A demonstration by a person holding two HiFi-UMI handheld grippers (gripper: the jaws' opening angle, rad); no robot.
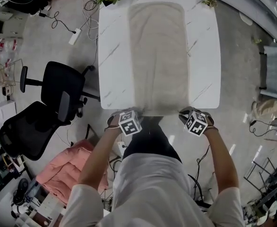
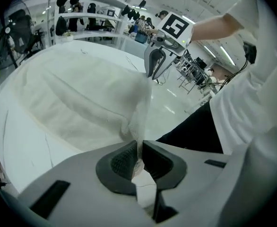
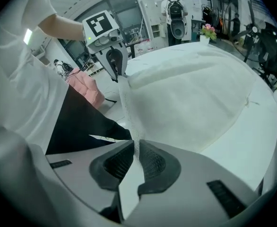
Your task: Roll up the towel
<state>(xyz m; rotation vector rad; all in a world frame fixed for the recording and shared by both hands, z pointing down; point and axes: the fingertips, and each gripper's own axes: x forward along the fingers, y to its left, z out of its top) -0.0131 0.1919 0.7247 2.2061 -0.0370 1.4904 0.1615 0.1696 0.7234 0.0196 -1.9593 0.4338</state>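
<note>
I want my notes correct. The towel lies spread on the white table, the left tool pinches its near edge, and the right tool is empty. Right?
No. The right tool is not empty: the right gripper view shows it pinching the near edge of the towel too. The rest holds: towel spread on the white table, left tool on that edge.

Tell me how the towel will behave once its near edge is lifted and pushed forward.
Probably floppy: the towel drapes and creases between the left gripper and right gripper, which pinch its near corners. Likely light, as small pinches hold its edge up. It should fold rather than slide stiffly over the table.
</note>
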